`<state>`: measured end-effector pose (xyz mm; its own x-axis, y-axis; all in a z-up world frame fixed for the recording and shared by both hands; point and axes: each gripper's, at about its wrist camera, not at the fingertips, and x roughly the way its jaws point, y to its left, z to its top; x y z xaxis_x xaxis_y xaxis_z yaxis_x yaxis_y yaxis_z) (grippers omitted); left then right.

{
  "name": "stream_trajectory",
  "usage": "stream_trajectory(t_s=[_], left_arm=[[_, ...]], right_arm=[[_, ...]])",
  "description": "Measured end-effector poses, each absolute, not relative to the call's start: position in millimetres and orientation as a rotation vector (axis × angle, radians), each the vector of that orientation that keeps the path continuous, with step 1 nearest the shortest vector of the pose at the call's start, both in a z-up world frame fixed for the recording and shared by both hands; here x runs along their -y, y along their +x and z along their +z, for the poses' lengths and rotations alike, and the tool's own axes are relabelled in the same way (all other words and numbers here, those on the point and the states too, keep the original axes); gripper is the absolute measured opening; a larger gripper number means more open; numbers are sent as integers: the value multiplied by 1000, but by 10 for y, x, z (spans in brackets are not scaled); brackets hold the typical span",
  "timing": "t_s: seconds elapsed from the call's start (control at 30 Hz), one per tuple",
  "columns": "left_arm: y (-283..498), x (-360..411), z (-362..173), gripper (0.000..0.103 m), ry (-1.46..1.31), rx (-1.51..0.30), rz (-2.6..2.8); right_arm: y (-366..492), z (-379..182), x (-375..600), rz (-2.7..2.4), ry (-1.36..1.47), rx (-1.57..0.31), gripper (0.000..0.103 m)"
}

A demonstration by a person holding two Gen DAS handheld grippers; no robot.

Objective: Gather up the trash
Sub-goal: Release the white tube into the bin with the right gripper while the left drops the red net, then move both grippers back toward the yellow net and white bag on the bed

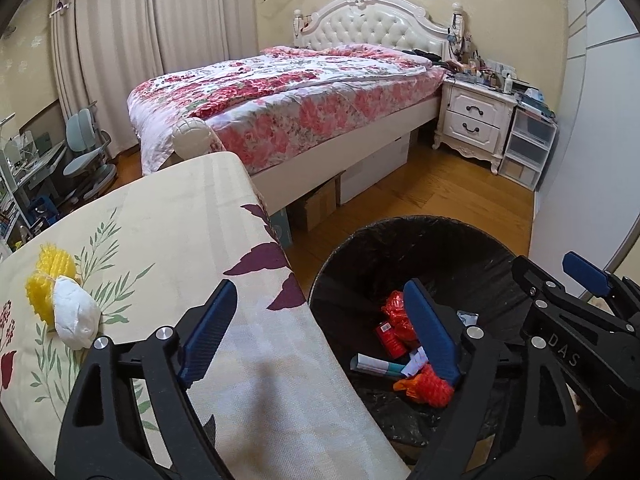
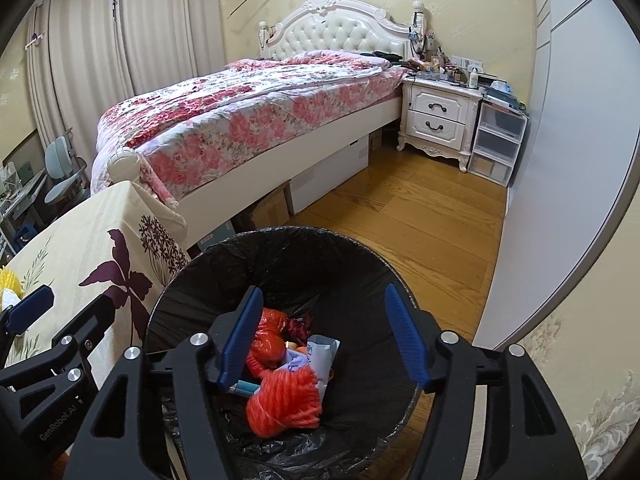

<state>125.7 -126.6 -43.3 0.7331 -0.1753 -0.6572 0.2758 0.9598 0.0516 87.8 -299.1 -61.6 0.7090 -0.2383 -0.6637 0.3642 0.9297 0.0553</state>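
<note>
A black-lined trash bin (image 1: 420,240) (image 2: 280,244) stands on the floor beside the table. Inside lie orange net bundles (image 2: 286,404), a red packet (image 1: 390,338) and paper scraps. On the floral tablecloth (image 1: 160,240) lie a yellow foam net (image 1: 44,284) and a white crumpled wad (image 1: 76,316) at the left. My left gripper (image 1: 320,336) is open and empty, straddling the table edge and the bin. My right gripper (image 2: 324,344) is open and empty above the bin's opening; one of its fingers (image 1: 586,274) shows in the left wrist view.
A bed with a floral quilt (image 1: 288,92) stands behind the table, boxes under it. A white nightstand (image 1: 474,120) and plastic drawers (image 1: 528,148) are at the far right by a white wardrobe (image 2: 560,160). Wooden floor (image 2: 400,216) lies between.
</note>
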Motion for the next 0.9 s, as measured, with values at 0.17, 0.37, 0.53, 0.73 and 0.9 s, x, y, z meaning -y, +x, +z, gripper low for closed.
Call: stream_trajectory(t_s=[0.17, 0.37, 0.53, 0.73, 0.9], left_arm=[[1243, 1188, -415, 85, 146, -698, -226], [1203, 1083, -394, 88, 142, -692, -197], [1158, 955, -374, 88, 137, -688, -176], [1098, 683, -332, 88, 119, -684, -131], [1024, 355, -296, 88, 94, -686, -73]], right_arm=[[837, -569, 2983, -375, 172, -690, 80], [822, -548, 2867, -390, 135, -679, 85], [815, -552, 2815, -385, 160, -672, 85], [837, -564, 2675, -357, 133, -696, 85], [873, -529, 2460, -265, 158, -714, 85]])
